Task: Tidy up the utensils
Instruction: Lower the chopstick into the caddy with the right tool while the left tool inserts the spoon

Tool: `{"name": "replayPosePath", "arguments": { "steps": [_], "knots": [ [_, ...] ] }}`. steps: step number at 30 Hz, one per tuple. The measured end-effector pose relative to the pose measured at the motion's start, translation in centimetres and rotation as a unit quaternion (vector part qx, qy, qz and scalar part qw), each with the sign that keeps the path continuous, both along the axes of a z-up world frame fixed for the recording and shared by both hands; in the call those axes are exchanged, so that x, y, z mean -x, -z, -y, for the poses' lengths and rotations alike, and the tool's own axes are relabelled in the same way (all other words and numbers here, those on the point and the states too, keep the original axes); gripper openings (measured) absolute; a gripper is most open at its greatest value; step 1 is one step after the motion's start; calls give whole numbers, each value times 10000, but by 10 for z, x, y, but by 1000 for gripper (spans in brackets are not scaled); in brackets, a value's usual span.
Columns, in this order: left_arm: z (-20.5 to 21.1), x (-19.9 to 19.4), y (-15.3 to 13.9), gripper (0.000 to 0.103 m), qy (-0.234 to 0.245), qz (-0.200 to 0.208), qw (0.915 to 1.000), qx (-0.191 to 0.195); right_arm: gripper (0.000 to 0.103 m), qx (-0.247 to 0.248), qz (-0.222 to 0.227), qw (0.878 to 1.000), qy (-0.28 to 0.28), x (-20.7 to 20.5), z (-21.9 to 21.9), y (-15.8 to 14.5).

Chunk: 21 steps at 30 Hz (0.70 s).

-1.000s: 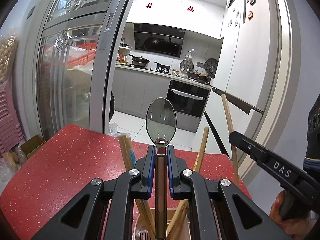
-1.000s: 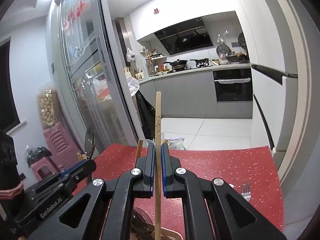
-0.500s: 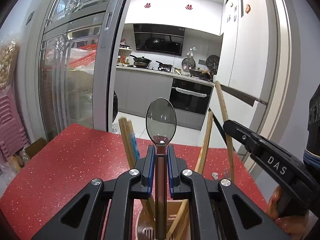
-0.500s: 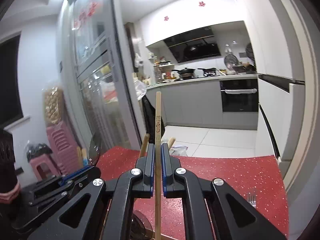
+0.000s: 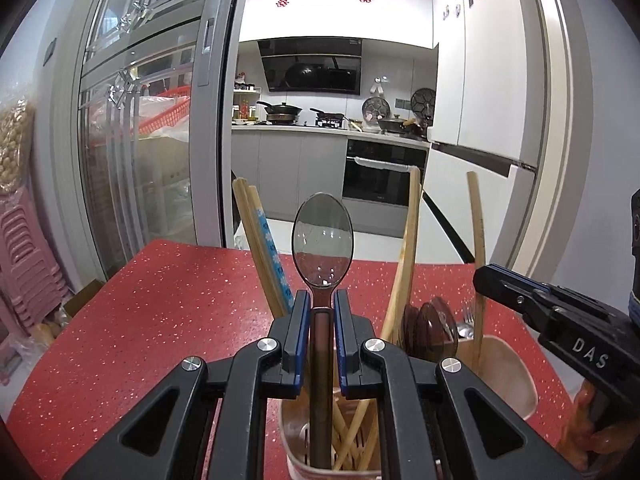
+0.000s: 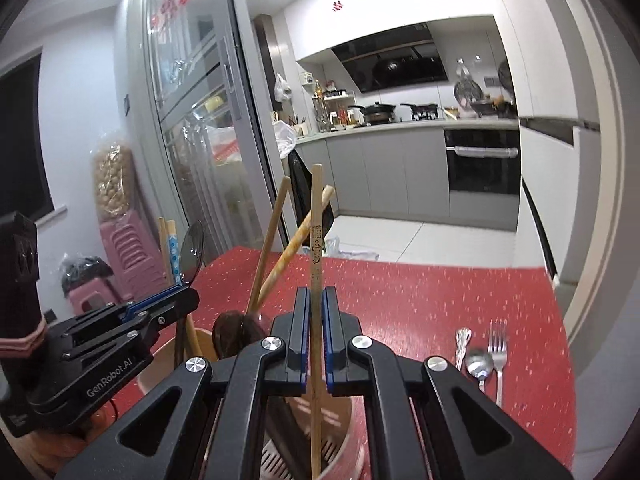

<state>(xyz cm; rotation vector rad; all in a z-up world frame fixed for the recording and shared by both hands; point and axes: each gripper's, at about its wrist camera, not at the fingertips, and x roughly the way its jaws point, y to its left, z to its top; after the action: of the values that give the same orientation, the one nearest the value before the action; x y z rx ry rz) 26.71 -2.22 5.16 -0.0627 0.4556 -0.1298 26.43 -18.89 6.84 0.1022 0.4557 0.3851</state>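
My left gripper [image 5: 321, 304] is shut on a dark-handled spoon [image 5: 322, 240], held upright with its handle down inside a pink utensil holder [image 5: 516, 372]. My right gripper [image 6: 316, 300] is shut on a single wooden chopstick [image 6: 317, 224], also upright with its lower end inside the holder [image 6: 168, 364]. Several wooden chopsticks [image 5: 404, 264] and dark spoons [image 5: 432, 328] stand in the holder. The right gripper also shows at the right of the left wrist view [image 5: 496, 280], and the left gripper at the left of the right wrist view [image 6: 176, 296].
The holder stands on a red speckled table [image 5: 160, 300]. A metal fork [image 6: 498, 344] and small metal spoons [image 6: 478, 360] lie on the table to the right. A glass sliding door [image 5: 160, 120] and the kitchen lie beyond the table's far edge.
Both grippers have lowered toward the holder with their utensils; the holder's rim and contents now show more fully. Both stay shut.
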Motion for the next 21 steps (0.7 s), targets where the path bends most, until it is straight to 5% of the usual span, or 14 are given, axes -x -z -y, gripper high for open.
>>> {"name": "replayPosePath", "arguments": {
  "steps": [21],
  "knots": [
    [6, 1, 11, 36, 189, -648, 9976, -138, 7, 92, -574, 9982, -126, 12, 4, -2]
  ]
}}
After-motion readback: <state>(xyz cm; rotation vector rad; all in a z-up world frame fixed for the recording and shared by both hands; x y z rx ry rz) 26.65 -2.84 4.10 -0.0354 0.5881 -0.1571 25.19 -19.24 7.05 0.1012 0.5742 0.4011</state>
